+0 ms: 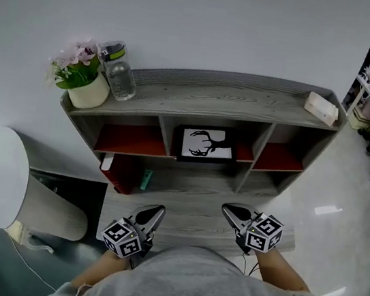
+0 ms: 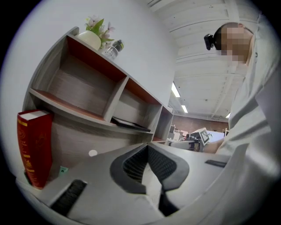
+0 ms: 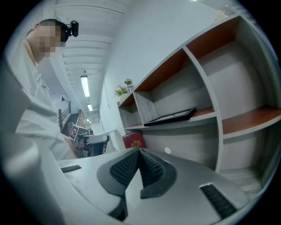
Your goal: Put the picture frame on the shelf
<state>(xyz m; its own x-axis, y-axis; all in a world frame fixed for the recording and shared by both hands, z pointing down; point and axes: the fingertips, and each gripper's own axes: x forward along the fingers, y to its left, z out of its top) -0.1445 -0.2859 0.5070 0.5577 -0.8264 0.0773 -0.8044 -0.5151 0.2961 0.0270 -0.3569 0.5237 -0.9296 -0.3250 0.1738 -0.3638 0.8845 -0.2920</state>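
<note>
The black picture frame, with a deer-antler print, lies in the middle compartment of the grey wooden shelf. It shows as a dark slab in the left gripper view and the right gripper view. My left gripper hovers low in front of the shelf, left of the frame, its jaws shut with nothing between them. My right gripper hangs at the same height to the right, also shut and empty. Neither gripper touches the frame.
A potted plant and a clear bottle stand on the shelf top at left, a white box at right. A red book stands in the lower left compartment. A white cylinder stands on the floor at left.
</note>
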